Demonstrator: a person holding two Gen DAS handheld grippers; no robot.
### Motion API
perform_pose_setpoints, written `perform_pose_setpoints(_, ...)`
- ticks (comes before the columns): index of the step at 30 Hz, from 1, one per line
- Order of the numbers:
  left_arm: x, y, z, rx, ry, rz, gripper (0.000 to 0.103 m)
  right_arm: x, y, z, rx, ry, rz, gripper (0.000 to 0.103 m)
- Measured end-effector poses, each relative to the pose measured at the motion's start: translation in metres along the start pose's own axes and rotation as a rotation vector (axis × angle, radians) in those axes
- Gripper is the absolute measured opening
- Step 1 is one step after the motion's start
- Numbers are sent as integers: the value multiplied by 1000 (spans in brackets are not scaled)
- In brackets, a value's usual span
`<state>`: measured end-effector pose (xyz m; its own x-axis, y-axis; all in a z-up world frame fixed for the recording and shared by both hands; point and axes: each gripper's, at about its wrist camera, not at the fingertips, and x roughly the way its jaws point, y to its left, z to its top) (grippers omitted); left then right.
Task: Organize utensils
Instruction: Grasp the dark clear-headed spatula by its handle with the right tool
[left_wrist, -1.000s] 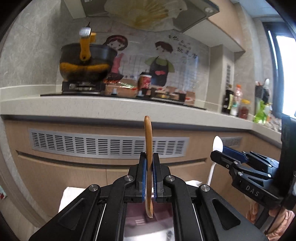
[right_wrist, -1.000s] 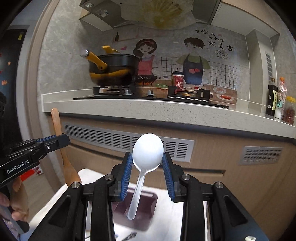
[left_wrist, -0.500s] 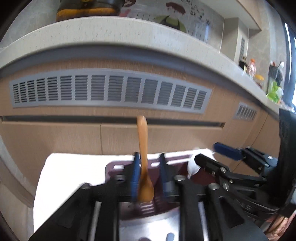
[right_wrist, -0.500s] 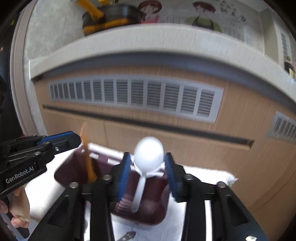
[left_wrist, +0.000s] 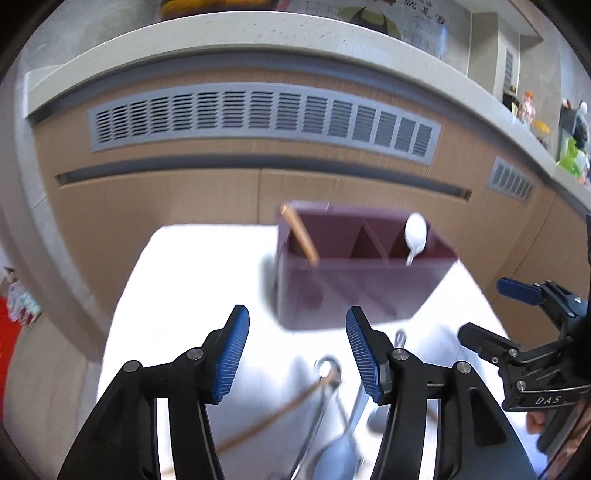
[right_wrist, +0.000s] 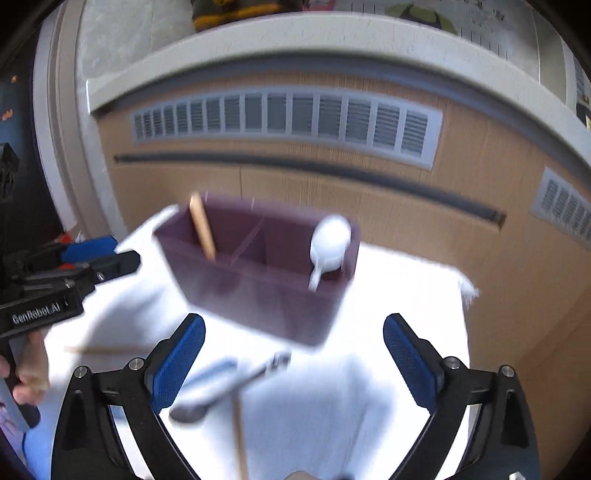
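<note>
A dark purple utensil holder (left_wrist: 354, 288) (right_wrist: 258, 291) with compartments stands on a white cloth. A wooden spoon (left_wrist: 299, 236) (right_wrist: 202, 227) leans in its left compartment. A white plastic spoon (left_wrist: 414, 236) (right_wrist: 327, 243) stands in its right compartment. My left gripper (left_wrist: 297, 354) is open and empty, in front of the holder. My right gripper (right_wrist: 293, 365) is open and empty, also in front of it. Metal utensils (left_wrist: 332, 417) (right_wrist: 221, 387) and chopsticks (left_wrist: 273, 421) lie blurred on the cloth close to the grippers.
The white cloth (left_wrist: 192, 288) (right_wrist: 399, 306) covers a small table in front of wooden kitchen cabinets (left_wrist: 166, 206) with grey vents. The counter edge (left_wrist: 221, 40) runs above. The right gripper (left_wrist: 532, 332) shows at the right of the left wrist view.
Both grippers lowered to the holder, opened and let go of their spoons. The wooden spoon and white spoon now stand in the holder. Both grippers have pulled back.
</note>
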<state>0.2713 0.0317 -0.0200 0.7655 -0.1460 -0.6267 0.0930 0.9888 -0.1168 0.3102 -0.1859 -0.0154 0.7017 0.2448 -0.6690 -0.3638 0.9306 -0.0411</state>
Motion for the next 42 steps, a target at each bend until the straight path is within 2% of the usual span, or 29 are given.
perform_pose_setpoints(6, -28, 0, -36, 32, 34, 64, 62, -13, 19, -47, -93, 78, -84, 96)
perform_pose_setpoints(12, -48, -5, -50, 80, 30, 95, 68, -26, 36, -85, -201, 138, -84, 100)
perform_pose_setpoints(19, -41, -5, -55, 98, 67, 122, 72, -36, 46, -115, -274, 202, 25, 100)
perform_pose_setpoints(23, -35, 7, -56, 49, 90, 116, 72, -37, 50, -123, -322, 196, 48, 100)
perform_pose_setpoints(26, -33, 20, -57, -1, 101, 95, 72, -31, 53, -124, -344, 227, 115, 98)
perform_pose_setpoints(30, -30, 34, -57, -43, 121, 82, 72, -19, 59, -127, -362, 284, 171, 91)
perform_pose_setpoints(34, -28, 48, -59, -85, 137, 83, 72, -7, 56, -120, -339, 282, 137, 88)
perform_pose_setpoints(36, -25, 52, -61, -101, 152, 70, 72, 1, 48, -112, -302, 265, 84, 85)
perform_pose_setpoints(38, -23, 50, -63, -100, 168, 40, 72, 9, 39, -104, -259, 252, 39, 78)
perform_pose_setpoints(40, -20, 44, -66, -81, 183, 2, 72, 16, 32, -97, -208, 254, 21, 62)
perform_pose_setpoints(42, -19, 35, -69, -51, 189, -40, 72, 21, 28, -93, -178, 259, 19, 58)
